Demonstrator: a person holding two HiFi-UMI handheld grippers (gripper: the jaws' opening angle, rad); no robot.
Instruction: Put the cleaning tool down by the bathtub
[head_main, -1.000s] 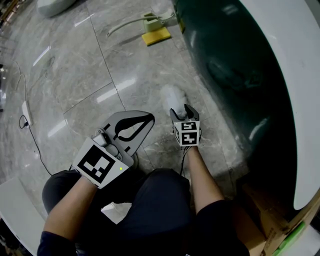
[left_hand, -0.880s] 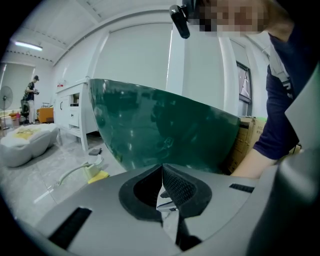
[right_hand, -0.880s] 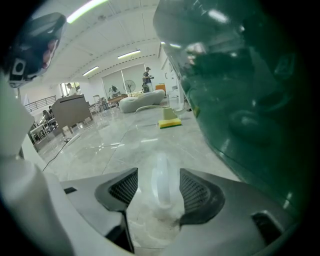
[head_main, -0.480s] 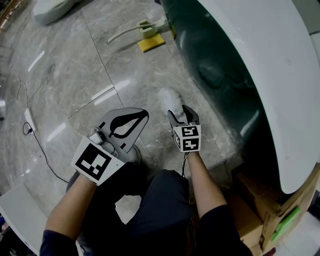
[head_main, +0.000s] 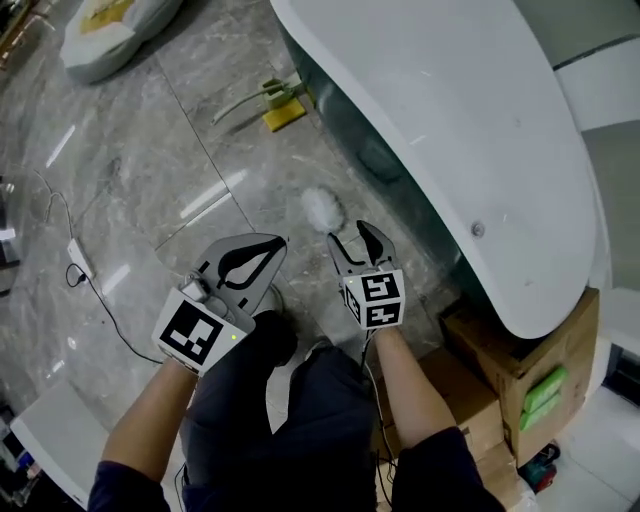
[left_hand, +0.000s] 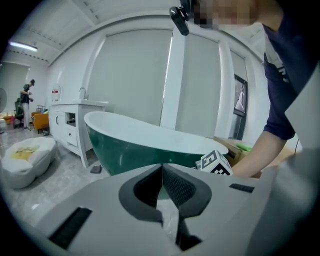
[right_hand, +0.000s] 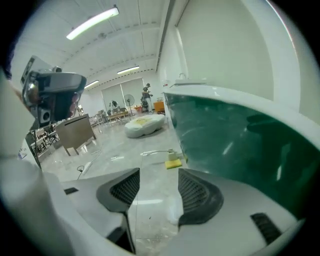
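The cleaning tool (head_main: 320, 206), a white fluffy head, lies on the marble floor beside the bathtub's (head_main: 450, 120) green outer wall. My right gripper (head_main: 351, 235) hovers just short of it. Its jaws are apart and closing, with nothing between the pads. In the right gripper view the white fluff (right_hand: 174, 212) shows on the floor past the pads (right_hand: 197, 192), with the green tub wall (right_hand: 235, 140) to the right. My left gripper (head_main: 270, 243) hangs to the left of it, shut and empty; its tips (left_hand: 161, 169) meet in front of the tub (left_hand: 140, 135).
A long-handled scrubber with a yellow sponge (head_main: 278, 108) lies further along the tub's foot. A white beanbag (head_main: 110, 25) sits at the far left. A power strip and cable (head_main: 78, 262) lie on the floor to the left. Cardboard boxes (head_main: 510, 370) stand by the tub's near end.
The view has pulled up and back from the floor. Both grippers have risen with it, and the right one has drawn a little away from the white fluffy tool, which stays on the floor.
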